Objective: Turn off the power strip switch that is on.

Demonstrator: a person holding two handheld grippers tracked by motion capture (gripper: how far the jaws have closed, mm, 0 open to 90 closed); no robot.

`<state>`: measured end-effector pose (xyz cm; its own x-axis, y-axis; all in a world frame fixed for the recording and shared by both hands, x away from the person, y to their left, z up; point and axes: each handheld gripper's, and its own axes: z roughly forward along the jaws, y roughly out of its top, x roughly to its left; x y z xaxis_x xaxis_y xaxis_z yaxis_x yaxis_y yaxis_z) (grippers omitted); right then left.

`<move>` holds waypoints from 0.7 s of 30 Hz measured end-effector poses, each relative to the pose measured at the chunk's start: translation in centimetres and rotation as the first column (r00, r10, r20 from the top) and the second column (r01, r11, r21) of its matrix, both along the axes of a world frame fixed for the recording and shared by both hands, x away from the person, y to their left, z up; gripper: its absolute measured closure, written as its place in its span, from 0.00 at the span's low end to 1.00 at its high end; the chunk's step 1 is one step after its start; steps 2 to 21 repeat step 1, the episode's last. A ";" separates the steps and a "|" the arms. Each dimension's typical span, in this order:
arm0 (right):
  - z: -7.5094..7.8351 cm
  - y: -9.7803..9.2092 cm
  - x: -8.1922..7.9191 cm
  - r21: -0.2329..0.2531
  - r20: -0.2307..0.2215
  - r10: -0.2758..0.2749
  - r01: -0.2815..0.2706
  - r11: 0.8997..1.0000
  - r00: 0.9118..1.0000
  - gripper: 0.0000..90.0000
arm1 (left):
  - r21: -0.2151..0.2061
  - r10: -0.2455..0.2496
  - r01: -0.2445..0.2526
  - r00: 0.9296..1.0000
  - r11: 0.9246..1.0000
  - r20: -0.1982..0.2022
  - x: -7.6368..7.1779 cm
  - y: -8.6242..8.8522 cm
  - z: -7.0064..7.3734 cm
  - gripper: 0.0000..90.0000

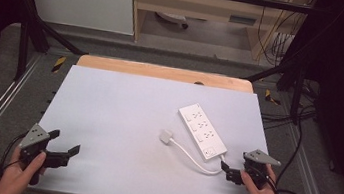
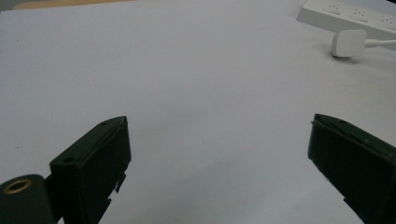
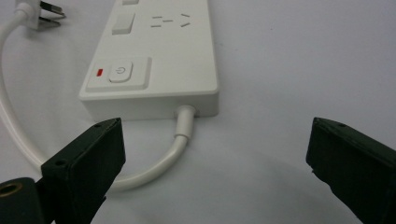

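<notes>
I hold both claws wide apart and empty over the grey table point(image 1: 121, 120). The right gripper point(image 1: 231, 174) sits at the table's 4 o'clock, its jaws spread just short of the near end of the power strip point(image 1: 203, 131), where the cord point(image 1: 196, 162) leaves the casing. The strip lies aslant right of centre; its cord loops back to the plug point(image 1: 167, 137), which rests just left of it, unplugged. The left gripper point(image 1: 63, 149) waits at 8 o'clock, well apart from all of it, with bare sheet between its jaws.

My worry from here: in the right gripper view the cord point(image 3: 180, 140) curves across the gap between the jaws, so closing now could pinch cord rather than casing, and a pull would drag or swing the strip point(image 3: 154, 60) across the smooth sheet. The plug's prongs point(image 3: 49, 11) could also snag.

The sheet covers a wooden top point(image 1: 163, 72); beyond, at 12 o'clock, stand a black frame, cabinets and trailing cables.
</notes>
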<state>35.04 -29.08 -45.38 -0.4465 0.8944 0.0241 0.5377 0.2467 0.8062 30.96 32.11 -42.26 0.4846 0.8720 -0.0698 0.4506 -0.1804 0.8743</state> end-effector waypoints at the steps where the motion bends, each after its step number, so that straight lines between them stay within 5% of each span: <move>1: 0.1 -0.1 -0.1 -0.003 -0.005 -0.021 0.021 1.000 1.000 0.06 | 0.000 0.001 -0.001 1.000 1.000 0.000 0.0 0.0 0.0 0.06; 21: 0.1 -0.1 -0.1 -0.003 -0.005 -0.021 0.021 1.000 1.000 0.06 | 0.000 0.001 -0.001 1.000 1.000 0.000 0.0 0.0 0.0 0.06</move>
